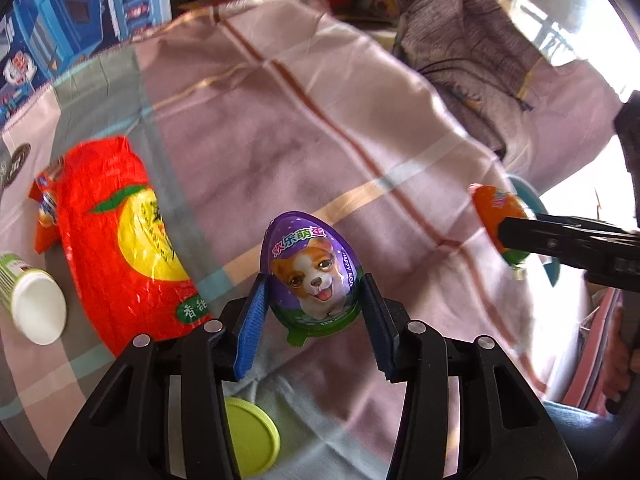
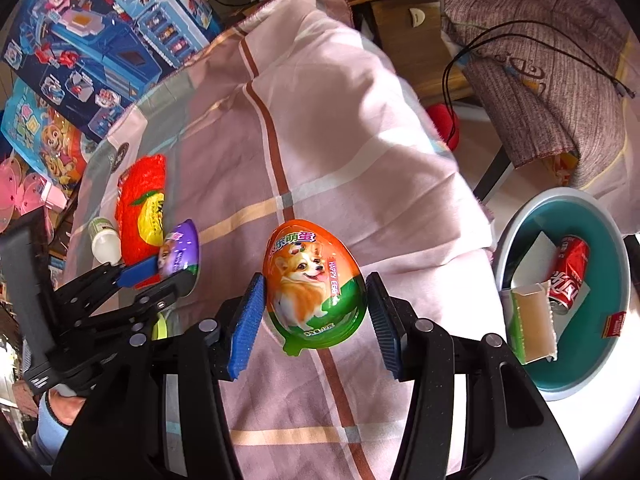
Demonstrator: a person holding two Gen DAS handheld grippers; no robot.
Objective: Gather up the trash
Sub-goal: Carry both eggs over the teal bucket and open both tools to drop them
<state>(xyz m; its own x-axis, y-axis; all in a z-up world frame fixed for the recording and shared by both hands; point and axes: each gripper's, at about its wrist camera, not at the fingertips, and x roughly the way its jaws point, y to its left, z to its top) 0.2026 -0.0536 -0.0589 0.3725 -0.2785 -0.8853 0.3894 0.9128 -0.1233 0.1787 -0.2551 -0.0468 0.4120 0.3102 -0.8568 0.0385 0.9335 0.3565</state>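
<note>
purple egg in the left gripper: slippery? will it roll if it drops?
Probably slippery: the purple egg has a glossy printed shell, and the left gripper meets it only on its curved sides. It would likely roll or wobble on the cloth, though the flat green rim at its base may stop it. It looks like hollow plastic, so probably light.

**Around the checked cloth**

The pink checked cloth (image 2: 320,128) fills the middle. Off its far left corner lean blue toy boxes (image 2: 104,28), pink butterfly wings (image 2: 20,196) below them. Beyond its right edge, a grey knit fabric (image 2: 532,48) carries a black cord (image 2: 520,36).
</note>
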